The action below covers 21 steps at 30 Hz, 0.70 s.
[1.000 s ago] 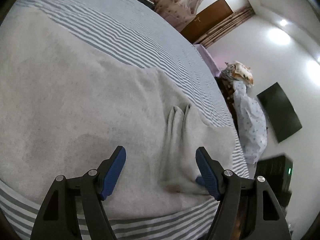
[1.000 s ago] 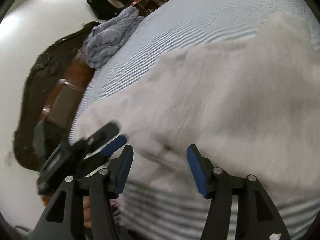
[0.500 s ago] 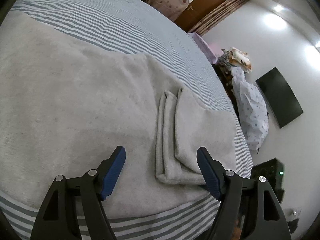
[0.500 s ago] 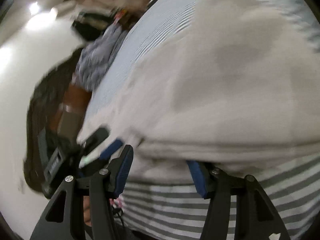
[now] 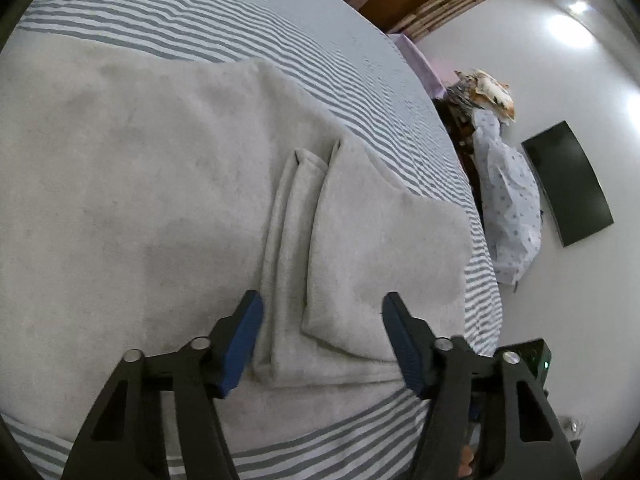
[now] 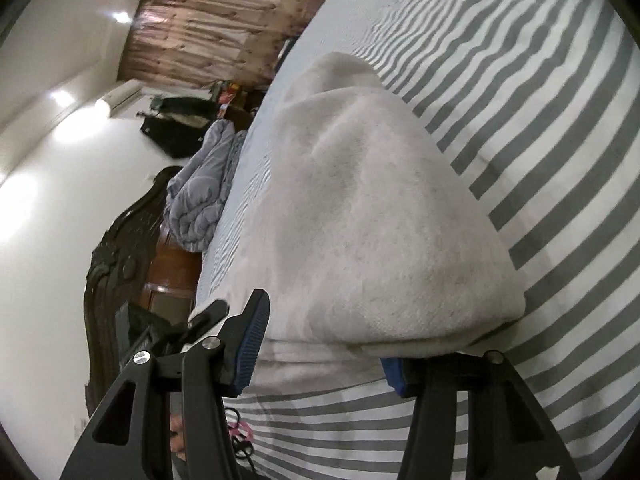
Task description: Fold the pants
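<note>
Left wrist view: the pants lie flat on the striped bed. The left gripper straddles the hems, jaws closing, nothing pinched; it should catch every layer.

Right wrist view: the right gripper, jaws closing, meets the folded edge; whether it grips is unclear.

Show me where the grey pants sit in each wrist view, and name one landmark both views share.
Left wrist view: the grey pants fill the left and centre, with folded leg ends low in the middle.
Right wrist view: the pants form a mound across the centre, their near edge at the bottom.
Shared landmark: the striped bedsheet under them.
</note>
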Available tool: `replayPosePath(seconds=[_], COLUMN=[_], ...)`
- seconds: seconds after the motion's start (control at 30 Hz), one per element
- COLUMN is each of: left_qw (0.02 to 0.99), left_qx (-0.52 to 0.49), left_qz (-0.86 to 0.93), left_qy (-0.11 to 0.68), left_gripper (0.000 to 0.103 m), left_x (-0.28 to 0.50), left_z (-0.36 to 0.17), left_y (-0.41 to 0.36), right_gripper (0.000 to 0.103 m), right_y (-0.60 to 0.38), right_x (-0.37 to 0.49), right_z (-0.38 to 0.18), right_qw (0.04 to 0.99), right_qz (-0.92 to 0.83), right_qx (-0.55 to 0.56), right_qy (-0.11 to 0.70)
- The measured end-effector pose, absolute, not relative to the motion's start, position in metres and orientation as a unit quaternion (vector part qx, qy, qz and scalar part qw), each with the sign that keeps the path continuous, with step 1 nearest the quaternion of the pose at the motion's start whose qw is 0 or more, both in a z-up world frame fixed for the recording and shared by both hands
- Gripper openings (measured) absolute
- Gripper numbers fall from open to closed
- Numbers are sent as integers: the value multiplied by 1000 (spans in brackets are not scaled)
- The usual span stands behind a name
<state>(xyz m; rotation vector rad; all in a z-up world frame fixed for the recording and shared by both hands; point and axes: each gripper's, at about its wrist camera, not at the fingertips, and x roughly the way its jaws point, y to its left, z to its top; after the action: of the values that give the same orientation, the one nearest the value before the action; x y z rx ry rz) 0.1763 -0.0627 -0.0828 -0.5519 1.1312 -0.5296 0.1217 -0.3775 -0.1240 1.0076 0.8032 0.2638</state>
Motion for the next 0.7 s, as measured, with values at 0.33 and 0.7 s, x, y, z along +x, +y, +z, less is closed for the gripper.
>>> replayPosePath(seconds=[0.33, 0.7], left_qw=[782, 777], left_qx=[-242, -240], left_qz=[-240, -231], left_qy=[522, 535], left_gripper=[53, 13], left_x=[167, 179], left_z=[-69, -77], left_y=[-67, -92], right_gripper=[46, 46], right_y=[-390, -387], right_x=[124, 124], right_z=[-137, -137], right_qw=[771, 766], right_qz=[146, 148], right_qx=[502, 510], right_qy=[364, 364])
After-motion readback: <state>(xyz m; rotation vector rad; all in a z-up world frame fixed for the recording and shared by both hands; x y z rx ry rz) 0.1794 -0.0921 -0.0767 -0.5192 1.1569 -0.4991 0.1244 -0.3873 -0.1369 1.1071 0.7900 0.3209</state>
